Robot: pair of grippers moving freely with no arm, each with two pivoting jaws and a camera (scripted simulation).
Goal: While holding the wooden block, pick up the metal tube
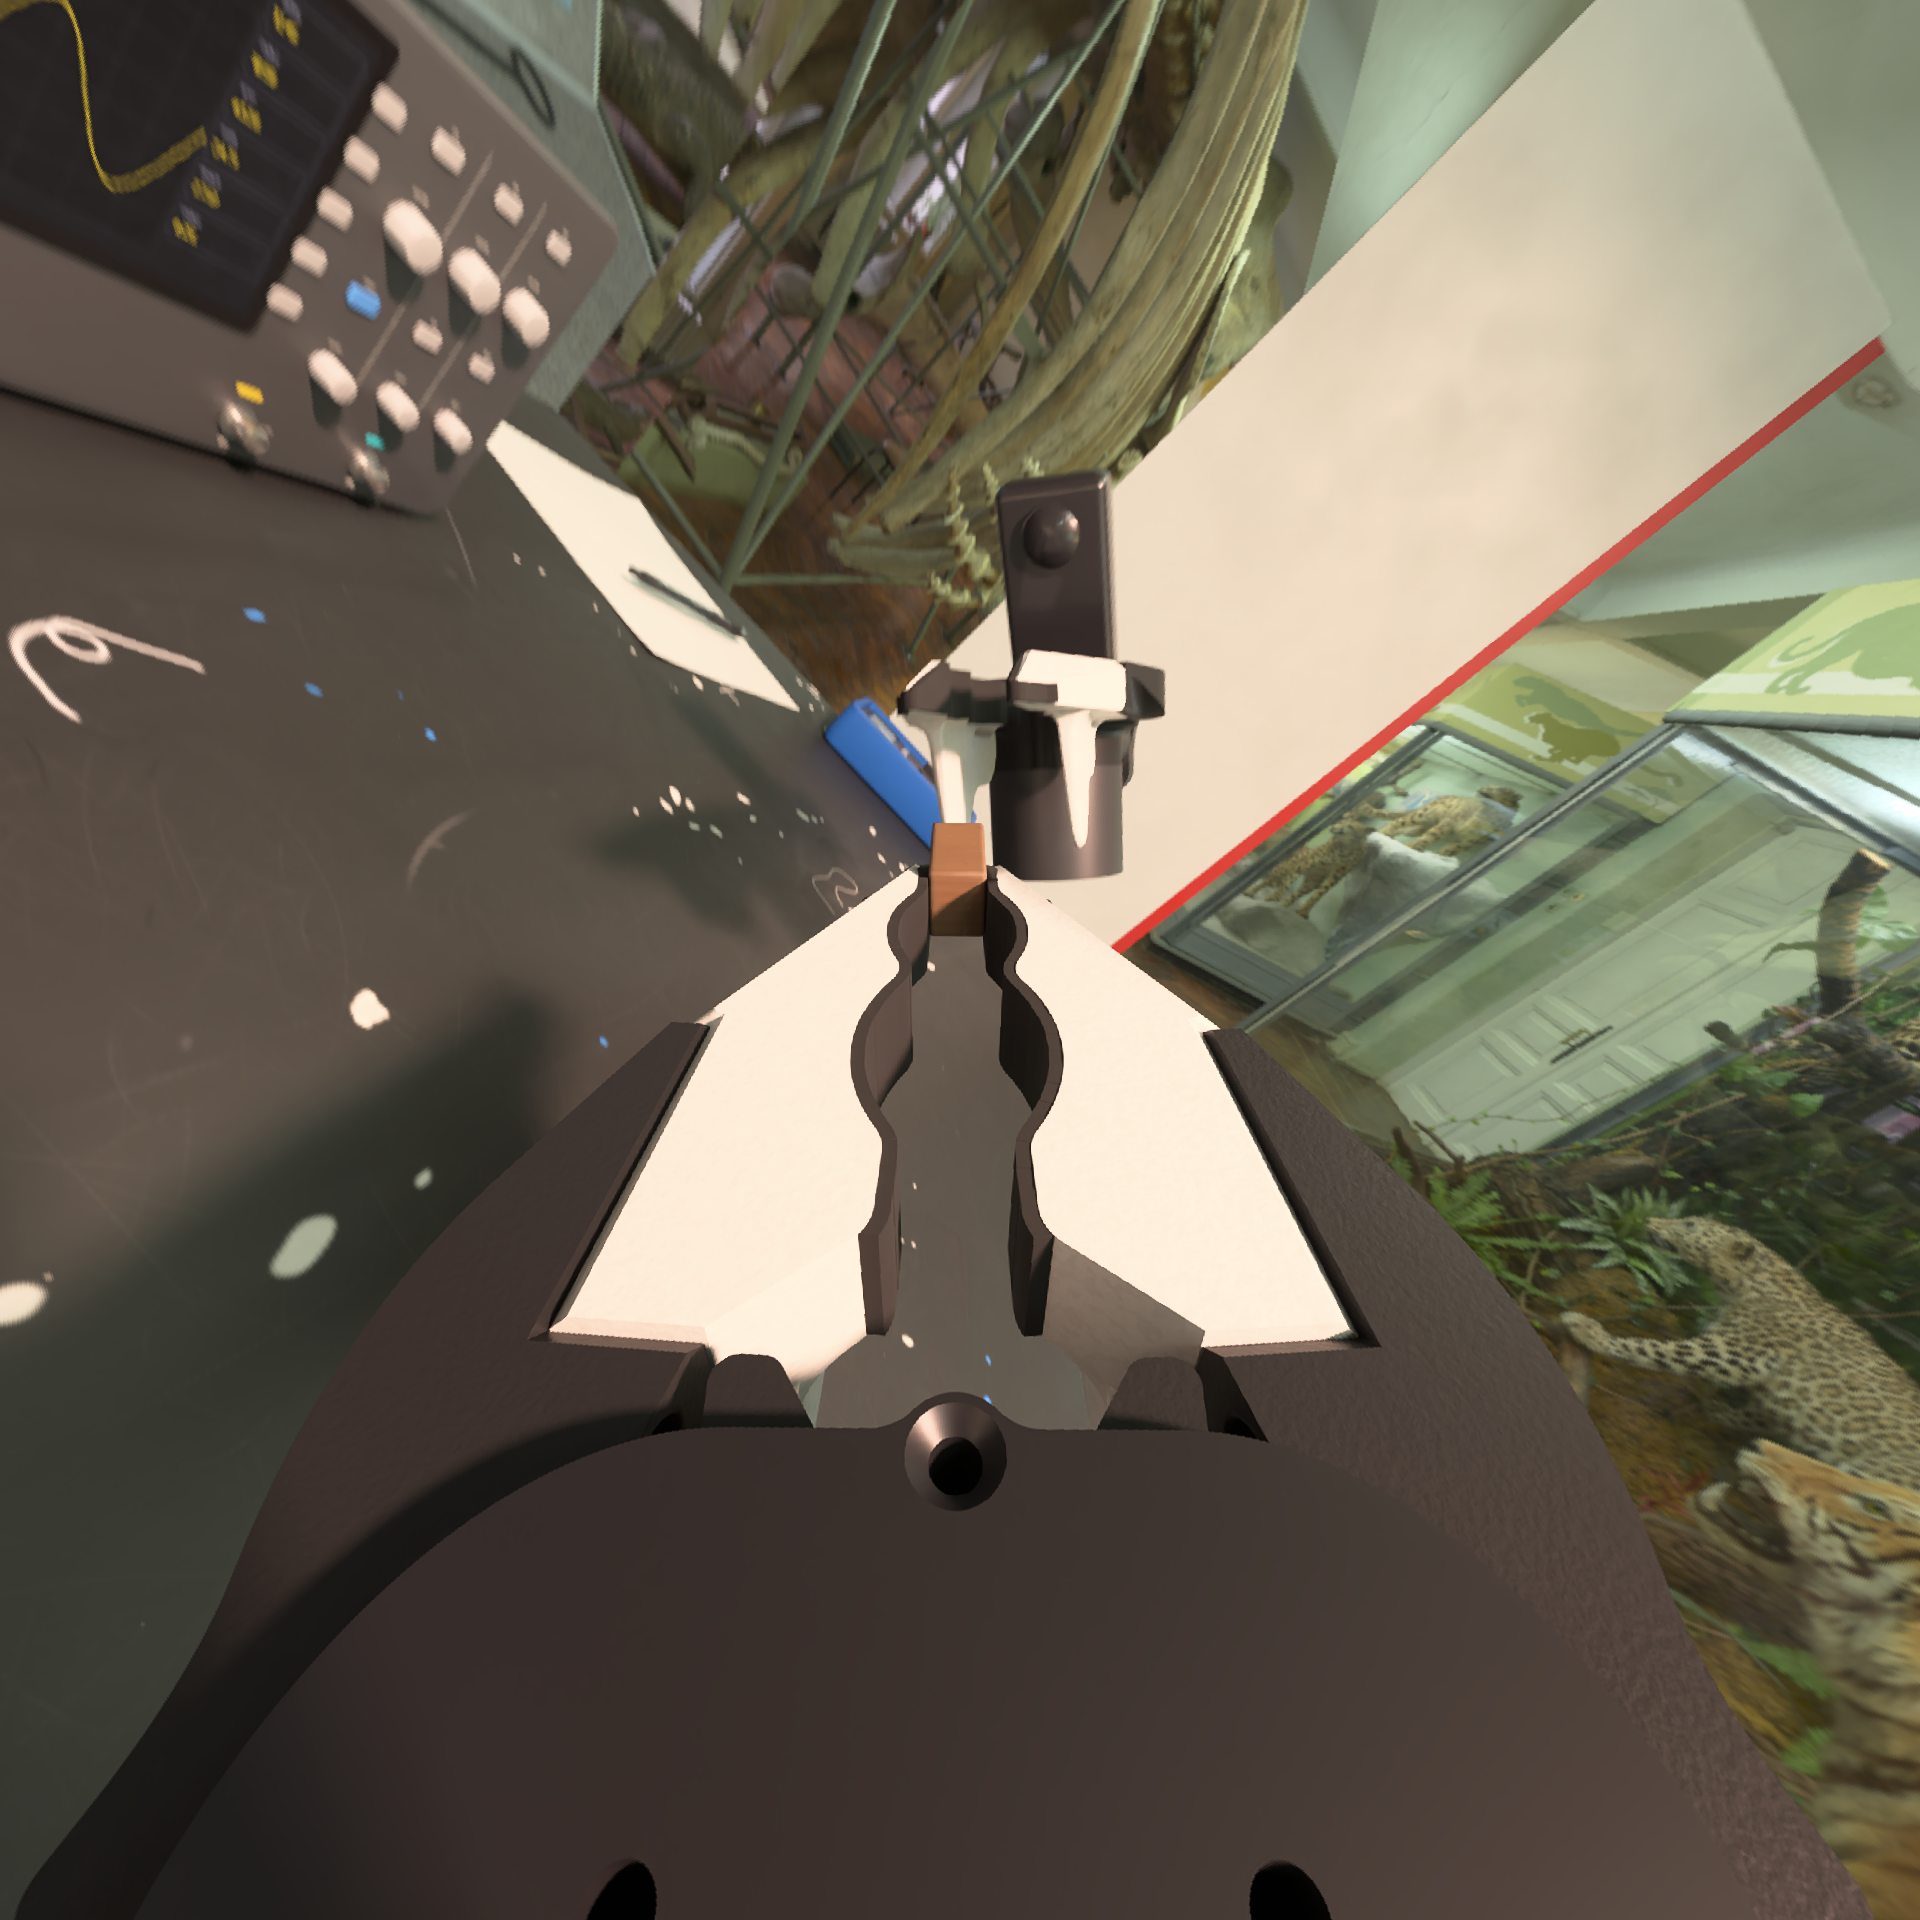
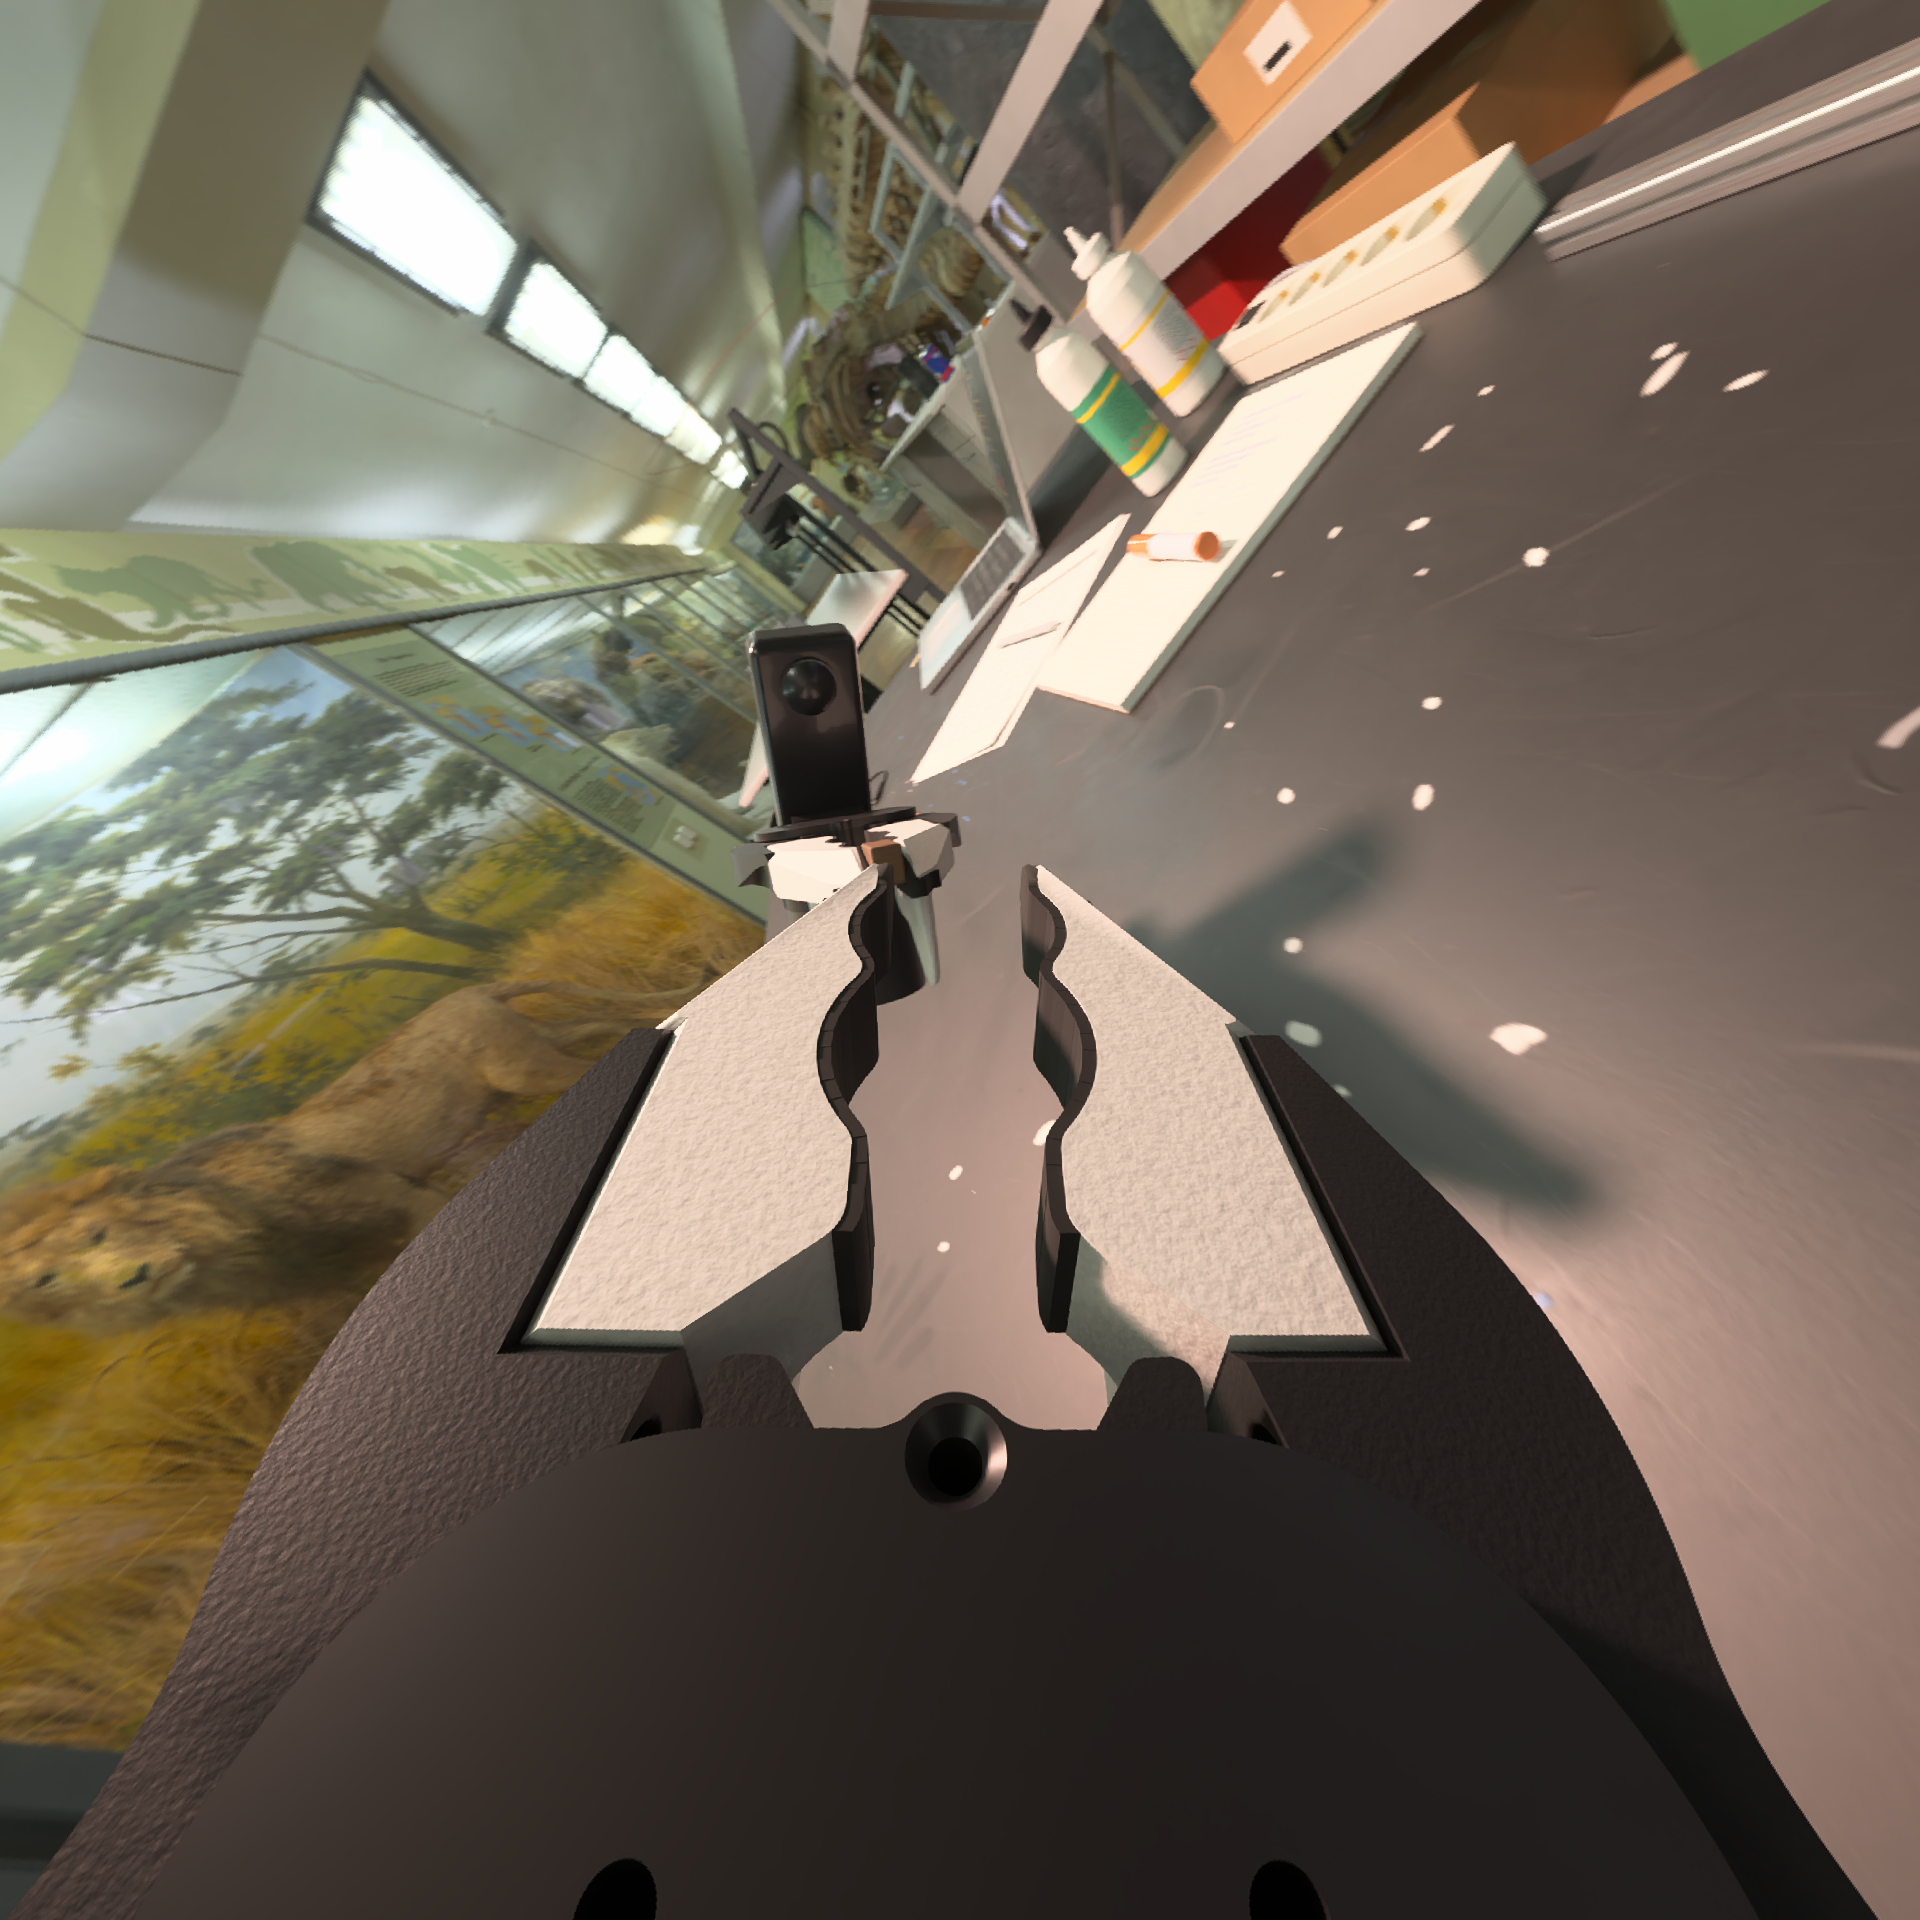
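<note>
My left gripper [image 1: 957,909] is shut on a small brown wooden block [image 1: 957,868], pinched at the fingertips above the dark table [image 1: 312,935]. My right gripper [image 2: 956,894] is open and empty, its jaws apart over the tabletop. The two grippers face each other closely. The right gripper shows in the left wrist view [image 1: 1023,826] just beyond the block. The left gripper shows in the right wrist view [image 2: 883,871], still holding the block [image 2: 886,854]. I see no metal tube in either view.
An oscilloscope [image 1: 260,239], white paper [image 1: 644,582] and a blue object [image 1: 883,764] lie beyond the left gripper. Two bottles [image 2: 1117,416], a power strip [image 2: 1392,260], papers [image 2: 1226,520], an orange-capped stick [image 2: 1174,543], a laptop [image 2: 987,561] and a silver rail [image 2: 1714,156] line the table's far side.
</note>
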